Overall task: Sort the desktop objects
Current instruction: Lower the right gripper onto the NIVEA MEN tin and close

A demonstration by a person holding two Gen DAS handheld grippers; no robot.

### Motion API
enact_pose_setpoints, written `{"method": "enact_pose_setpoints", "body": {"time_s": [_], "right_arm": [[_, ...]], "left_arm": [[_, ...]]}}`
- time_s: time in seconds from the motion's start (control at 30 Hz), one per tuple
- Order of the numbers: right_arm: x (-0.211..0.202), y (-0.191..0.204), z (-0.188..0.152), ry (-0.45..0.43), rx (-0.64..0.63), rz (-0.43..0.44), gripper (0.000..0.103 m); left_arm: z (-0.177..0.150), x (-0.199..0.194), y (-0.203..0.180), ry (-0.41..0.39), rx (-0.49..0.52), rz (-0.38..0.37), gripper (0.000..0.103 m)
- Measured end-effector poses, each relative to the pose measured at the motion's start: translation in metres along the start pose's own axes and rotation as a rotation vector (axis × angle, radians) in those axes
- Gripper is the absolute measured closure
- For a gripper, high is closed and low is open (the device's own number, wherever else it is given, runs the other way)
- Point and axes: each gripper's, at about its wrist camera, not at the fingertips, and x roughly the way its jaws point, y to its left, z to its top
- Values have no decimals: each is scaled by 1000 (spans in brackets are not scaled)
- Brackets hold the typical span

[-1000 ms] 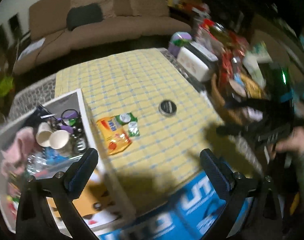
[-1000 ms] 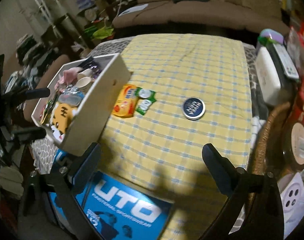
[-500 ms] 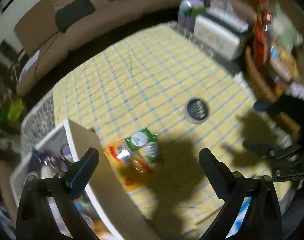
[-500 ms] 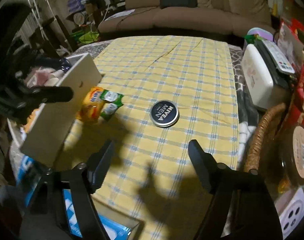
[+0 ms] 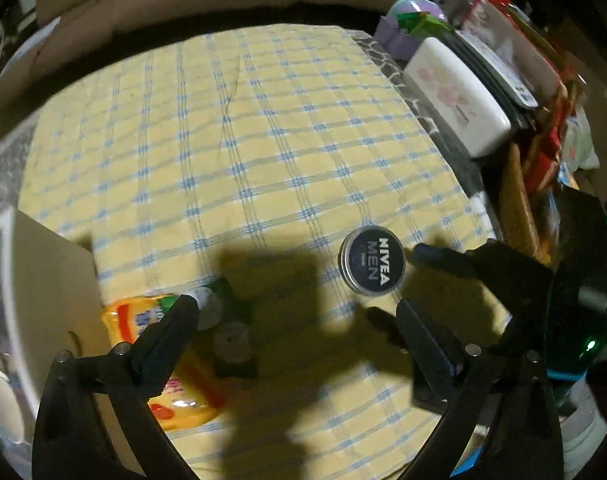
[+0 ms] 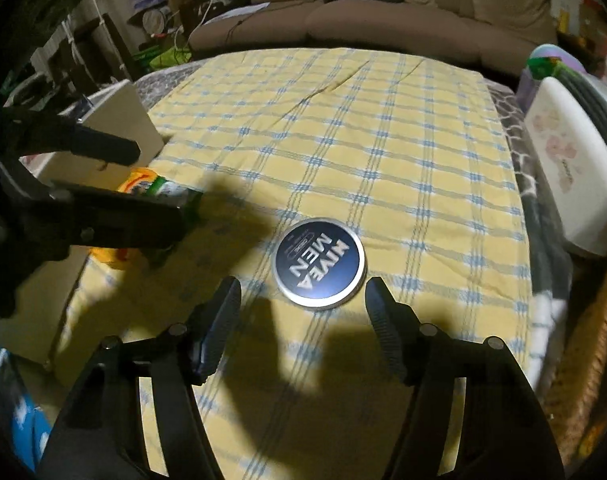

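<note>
The desk (image 6: 383, 128), spread with a yellow cloth checked in blue, carries the scene, with a brown sofa (image 6: 383, 12) behind it and a white oblong case (image 6: 571, 168) along its right edge. At the desk's left side stands an open white box (image 6: 115, 120), its contents hardly visible from here. Just beside that box lies an orange snack packet (image 5: 175, 376) with a small green sachet (image 5: 223, 312) touching it, both soft, light and crinkly, best pinched flat across an edge. The left gripper (image 5: 291, 320) hangs over this pair, its jaws spread wide with nothing between them. Near the middle of the cloth sits the round Nivea Men tin (image 6: 318, 263), lid up and lying flat, well apart from the packets. The right gripper (image 6: 303, 300) is poised just short of it, the tin lying ahead of the fingertips; its jaws have just been closing in, yet remain parted and empty, a little wider than the tin. The tin looks stiff, smooth and fairly light, likely slippery on its metal rim, so the hold should fall across its diameter on the low side wall, squarely, or it may skate over the cloth.
</note>
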Motion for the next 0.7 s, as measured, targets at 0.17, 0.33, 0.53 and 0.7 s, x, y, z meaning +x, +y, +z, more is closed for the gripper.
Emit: {"method": "enact_pose_setpoints", "body": {"time_s": [0.17,0.33,0.53,0.7], "right_arm": [[18,-4,6,2,2,-20,47],[27,-6,8,-3,1,-8,47],[33,7,8,5,-76,-81,46],[17,2,6,-36,-37,-40,46]], "left_arm": [[-2,22,1,40,-62,-45,2],[-11,29,29,25,-319,-243,2],[-25,30,44,-18,-481,-374,2],[-33,35,45,-26,-533,-500,2]]}}
